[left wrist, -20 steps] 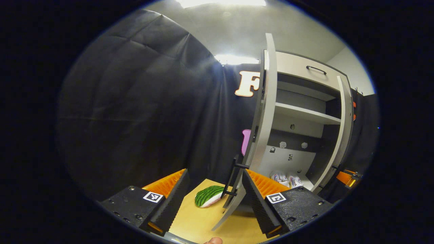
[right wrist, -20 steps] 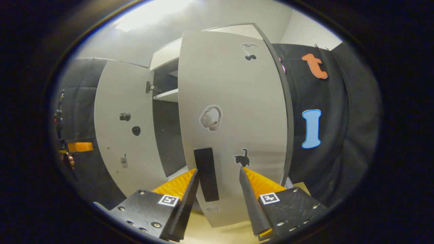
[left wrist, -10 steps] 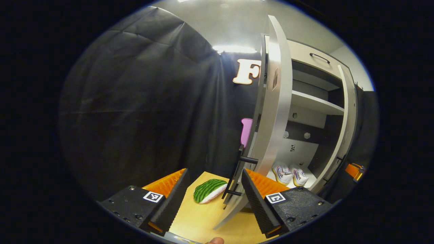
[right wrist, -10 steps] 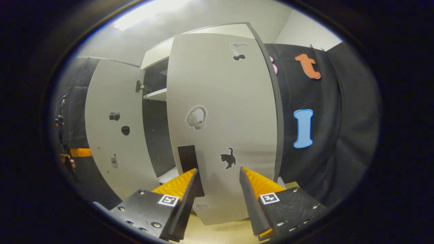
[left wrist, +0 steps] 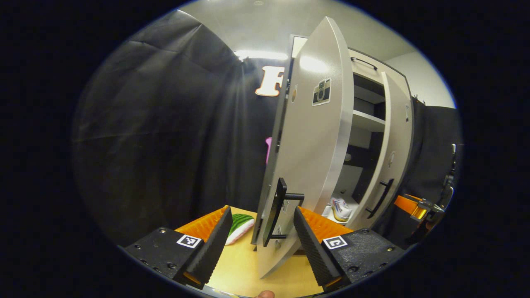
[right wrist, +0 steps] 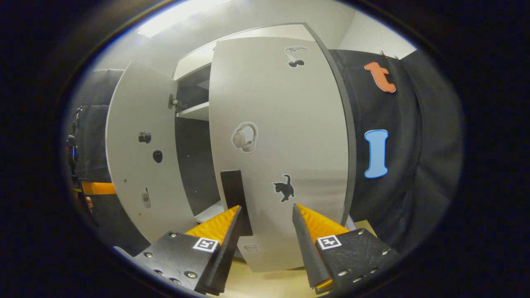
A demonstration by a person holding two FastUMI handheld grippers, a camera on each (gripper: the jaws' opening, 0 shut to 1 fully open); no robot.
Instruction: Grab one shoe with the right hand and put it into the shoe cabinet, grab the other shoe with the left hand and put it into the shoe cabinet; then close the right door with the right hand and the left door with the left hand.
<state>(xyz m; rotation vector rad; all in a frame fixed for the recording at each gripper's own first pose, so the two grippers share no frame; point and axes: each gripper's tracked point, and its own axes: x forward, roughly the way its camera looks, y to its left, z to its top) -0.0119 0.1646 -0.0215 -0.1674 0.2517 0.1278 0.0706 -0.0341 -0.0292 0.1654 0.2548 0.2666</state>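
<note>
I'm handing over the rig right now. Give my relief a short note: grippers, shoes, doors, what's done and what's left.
Left gripper: open, the left door and its black handle between its fingers, door partly closed.
Right gripper: open, at the right door, beside its handle; door ajar.
Shoes: a white shoe sits on the shoe cabinet floor; I can't confirm the second.
Left: push both doors fully shut.
</note>
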